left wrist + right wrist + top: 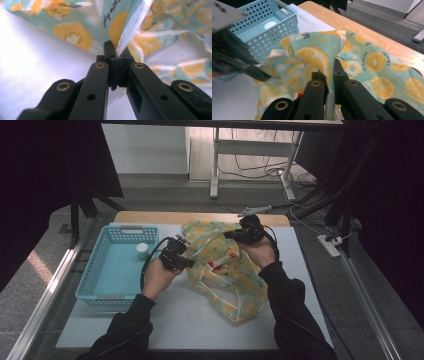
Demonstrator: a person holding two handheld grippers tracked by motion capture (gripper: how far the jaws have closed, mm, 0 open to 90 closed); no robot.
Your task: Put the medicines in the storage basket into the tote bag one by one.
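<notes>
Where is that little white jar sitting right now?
In the high view, the white jar stands inside the blue basket at the table's left, near its far right corner, just left of the left gripper.

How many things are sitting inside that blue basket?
1: a small white jar stands near the far right corner of the basket. The near wall of the basket could hide something low behind it.

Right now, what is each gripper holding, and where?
Both hold the lemon-print bag: left gripper pinches its edge, right gripper a raised fold of its rim.
</notes>
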